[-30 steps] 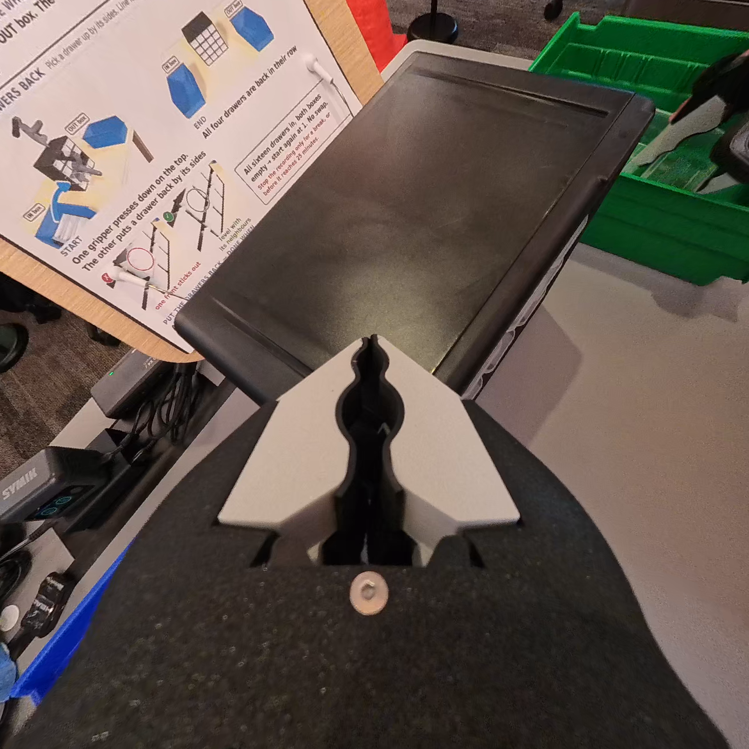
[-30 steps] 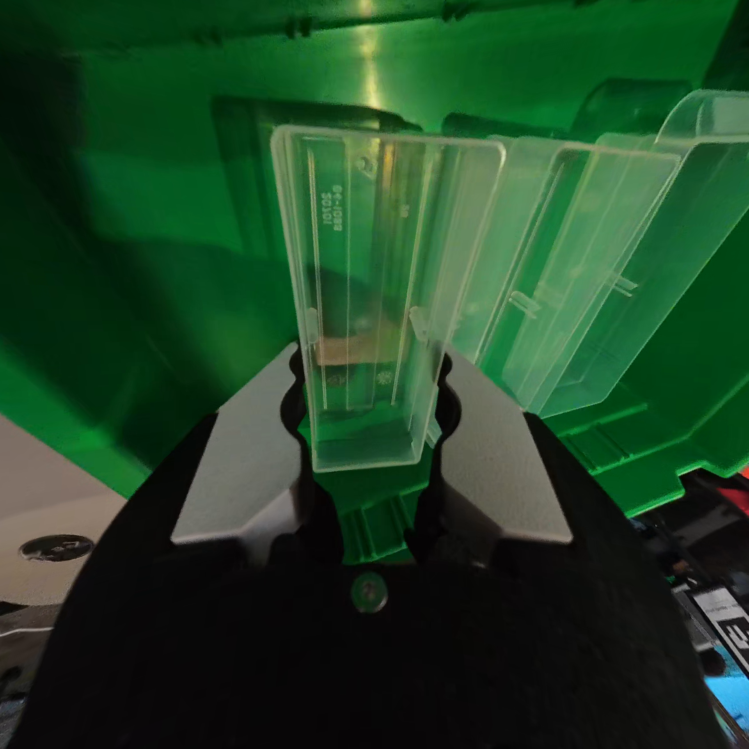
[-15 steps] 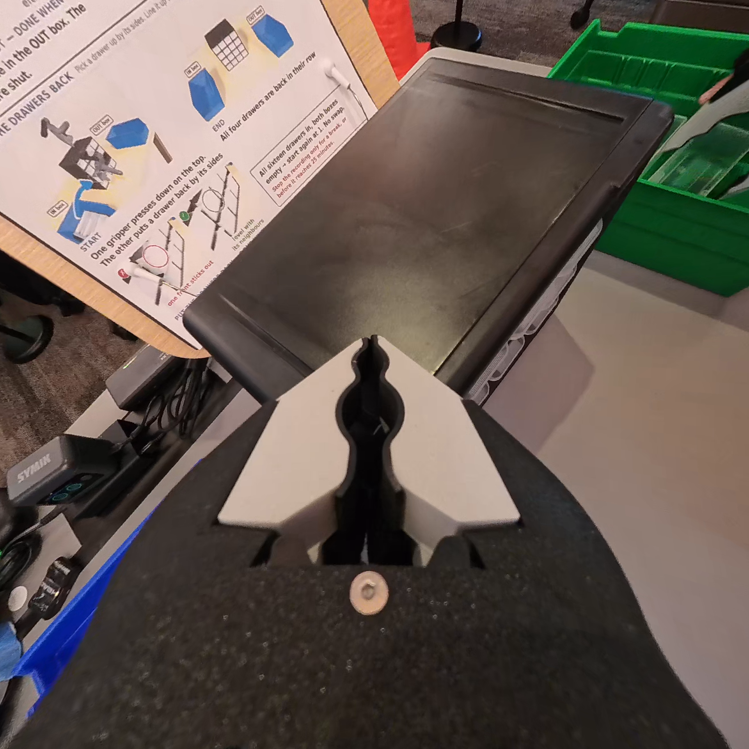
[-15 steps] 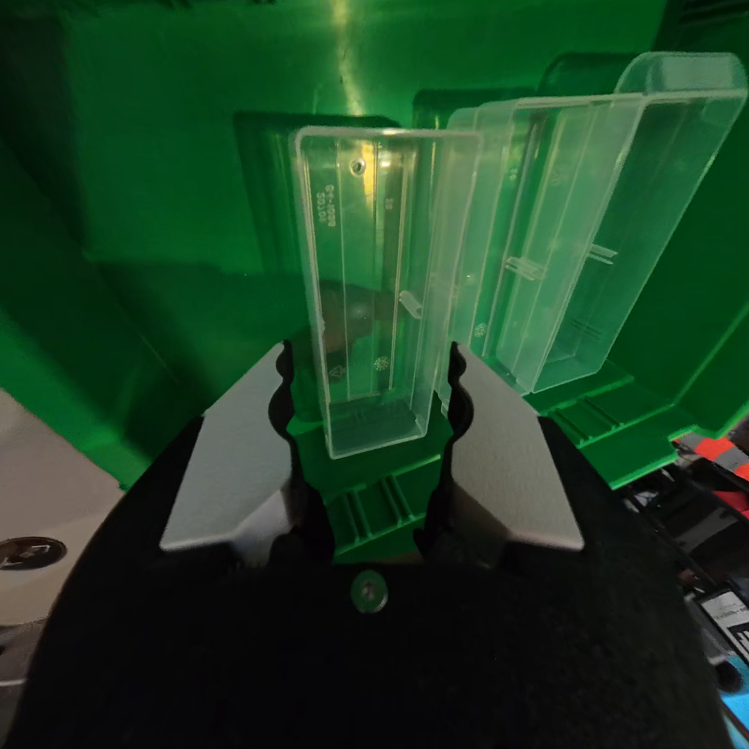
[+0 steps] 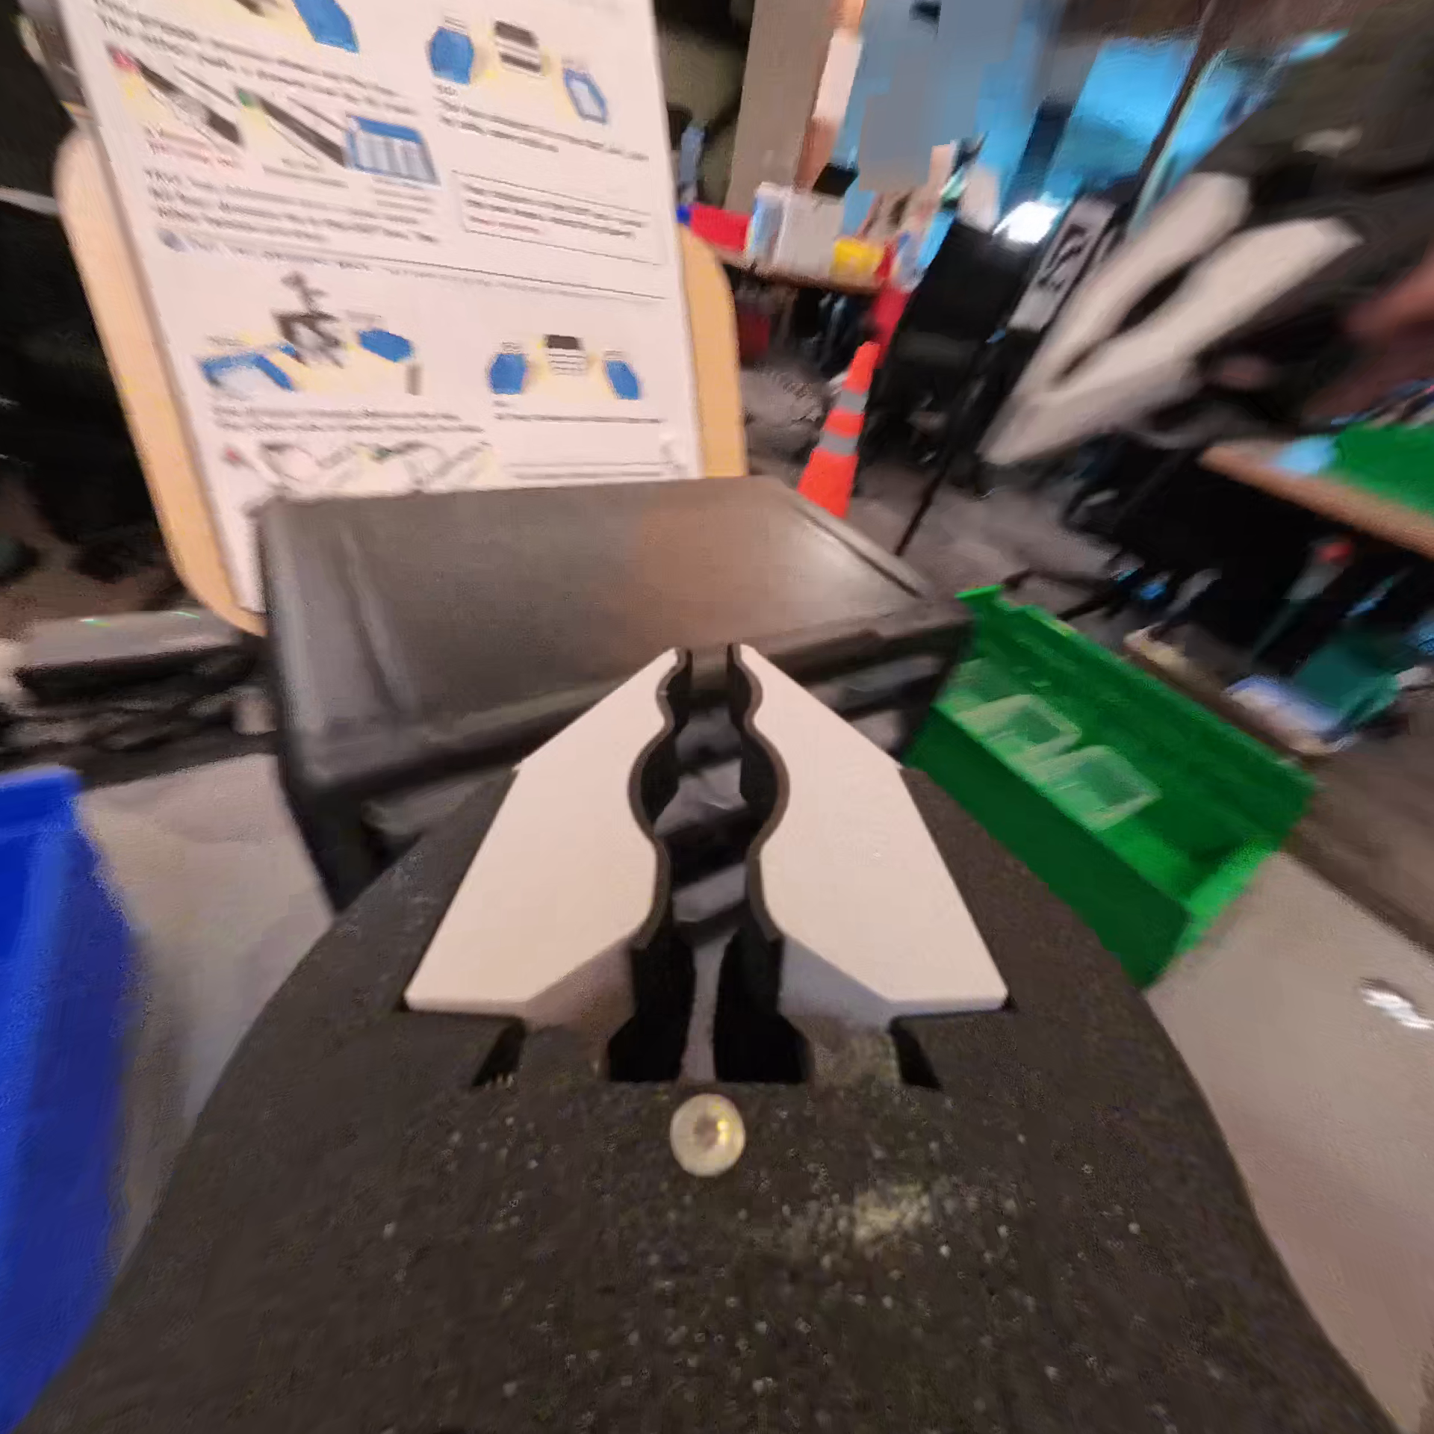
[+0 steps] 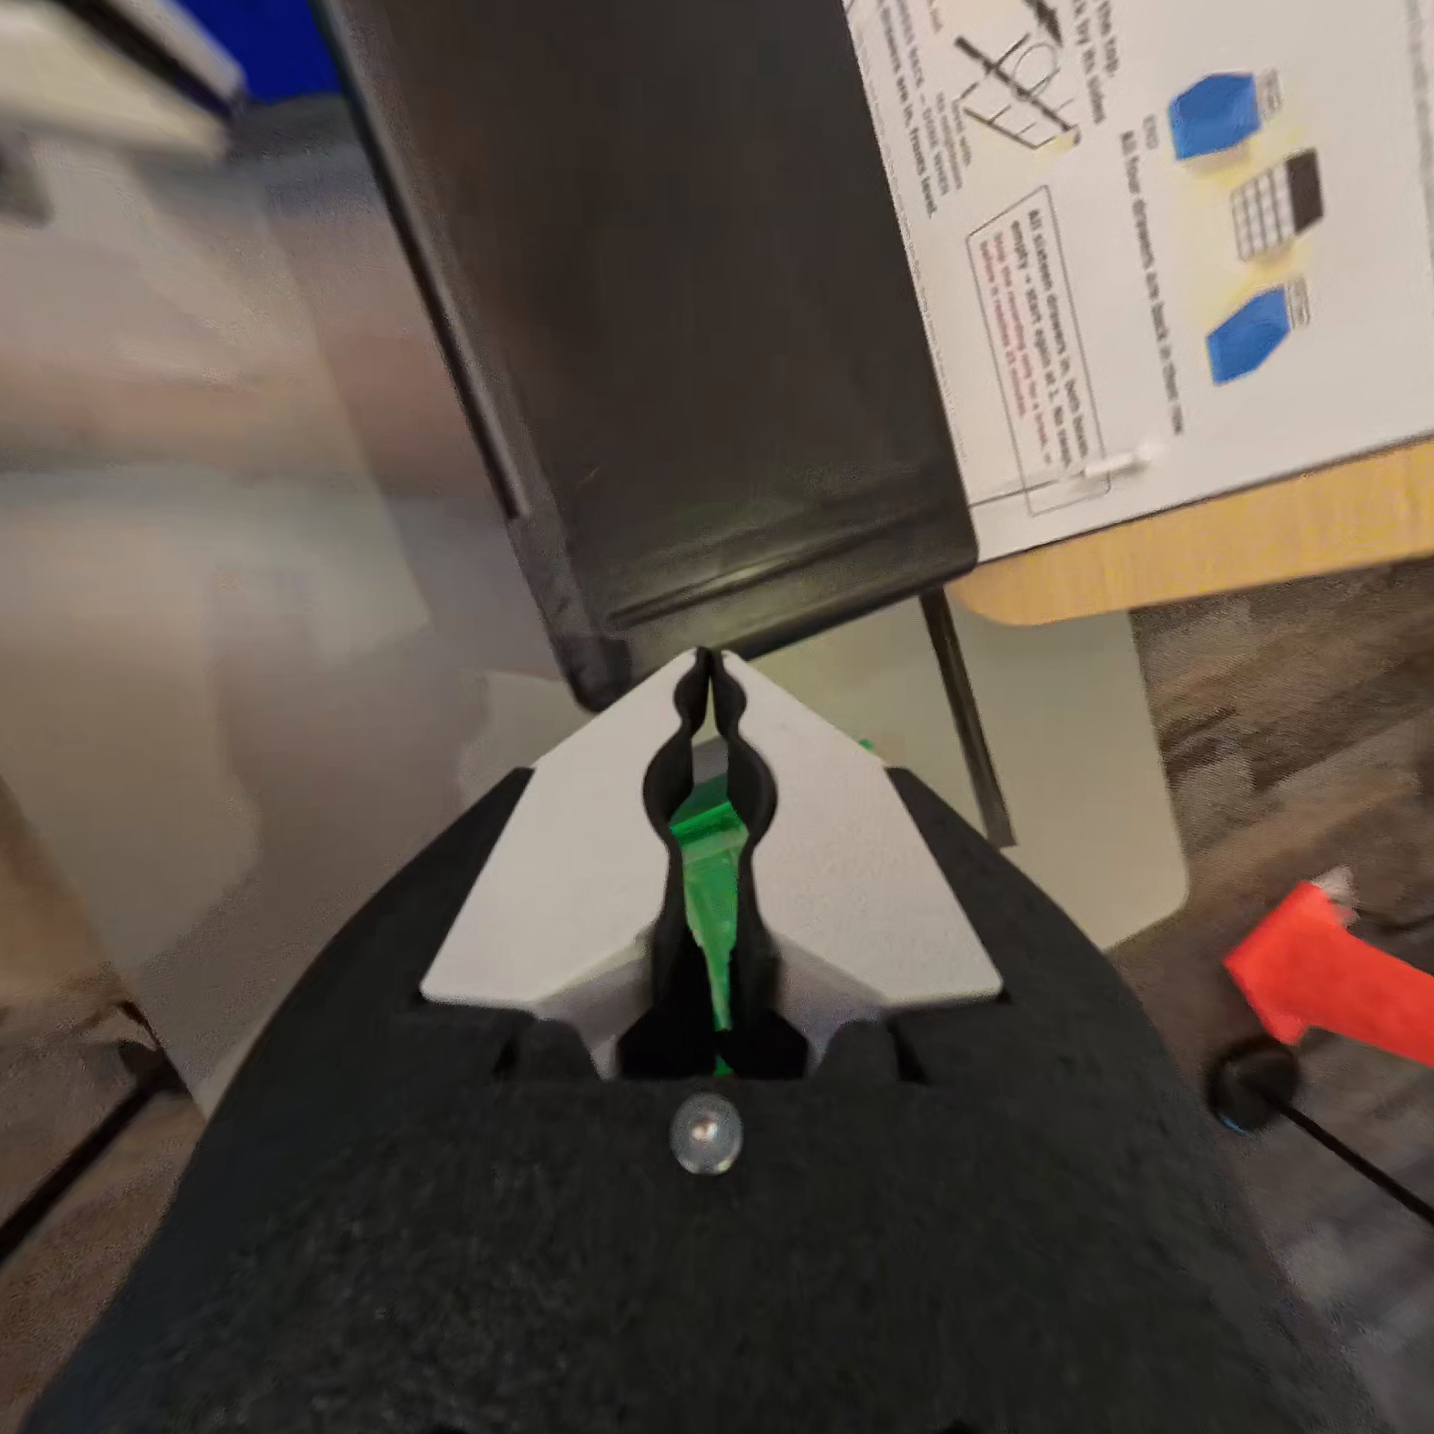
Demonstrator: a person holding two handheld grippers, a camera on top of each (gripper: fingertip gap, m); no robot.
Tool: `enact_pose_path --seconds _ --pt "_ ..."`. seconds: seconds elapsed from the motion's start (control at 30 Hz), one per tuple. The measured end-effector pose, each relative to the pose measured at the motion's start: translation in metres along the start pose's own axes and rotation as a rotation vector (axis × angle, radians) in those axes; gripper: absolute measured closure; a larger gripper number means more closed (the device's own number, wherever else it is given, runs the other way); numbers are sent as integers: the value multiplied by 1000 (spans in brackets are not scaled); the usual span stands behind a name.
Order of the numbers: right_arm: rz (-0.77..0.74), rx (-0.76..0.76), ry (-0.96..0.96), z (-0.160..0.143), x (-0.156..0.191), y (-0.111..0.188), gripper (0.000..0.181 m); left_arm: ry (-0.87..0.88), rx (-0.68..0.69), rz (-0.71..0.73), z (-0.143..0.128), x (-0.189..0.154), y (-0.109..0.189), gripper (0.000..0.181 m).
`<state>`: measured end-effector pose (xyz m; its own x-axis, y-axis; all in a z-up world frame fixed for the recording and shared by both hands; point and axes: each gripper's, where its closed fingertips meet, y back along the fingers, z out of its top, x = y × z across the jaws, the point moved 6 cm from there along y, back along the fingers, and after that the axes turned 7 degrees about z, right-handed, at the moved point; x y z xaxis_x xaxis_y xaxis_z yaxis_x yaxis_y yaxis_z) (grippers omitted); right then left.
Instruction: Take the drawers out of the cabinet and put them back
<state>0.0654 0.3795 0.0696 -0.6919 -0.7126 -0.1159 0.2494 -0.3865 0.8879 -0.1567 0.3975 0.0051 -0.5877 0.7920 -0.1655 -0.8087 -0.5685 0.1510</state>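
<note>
While both views are motion-blurred, the left claw (image 5: 708, 659) shows nearly closed and empty, and the right claw (image 6: 704, 658) closed and empty, having released the clear drawer it straddled a second ago. One black cabinet (image 5: 543, 574) stands on the grey tabletop (image 5: 1280, 1086) at 12 o'clock. One green bin (image 5: 1086, 838) at 2 o'clock holds at least two clear drawers (image 5: 1055, 756). One blue bin (image 5: 54, 1009) lies at 9 o'clock. One instruction board (image 5: 403, 256) stands behind the cabinet.
</note>
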Motion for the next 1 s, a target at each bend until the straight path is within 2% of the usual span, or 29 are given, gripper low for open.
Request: enact_pose_path --seconds 0.1,0.23,0.3,0.4,0.5,0.67,0.8,1.0 --pt "64 172 16 26 -12 -30 181 53 24 -55 -49 -28 9 170" --pt "121 359 -6 26 -27 -66 181 32 157 -58 -108 -54 5 158" --pt "146 335 -33 32 -33 -70 181 86 202 -81 -126 -66 2 154" --pt "188 364 -67 31 -34 -72 181 300 217 -166 -137 -82 -3 154" --pt "190 407 -93 33 -34 -73 181 581 161 -249 -141 -89 -22 153" --pt "182 496 -99 38 -34 -76 181 895 -22 -196 -152 -89 -64 153" --pt "170 519 -62 39 -33 -76 181 994 -167 -91 -160 -82 -80 155" --pt "199 444 -99 35 -35 -74 181 1053 -191 -18 -165 -80 -93 155"
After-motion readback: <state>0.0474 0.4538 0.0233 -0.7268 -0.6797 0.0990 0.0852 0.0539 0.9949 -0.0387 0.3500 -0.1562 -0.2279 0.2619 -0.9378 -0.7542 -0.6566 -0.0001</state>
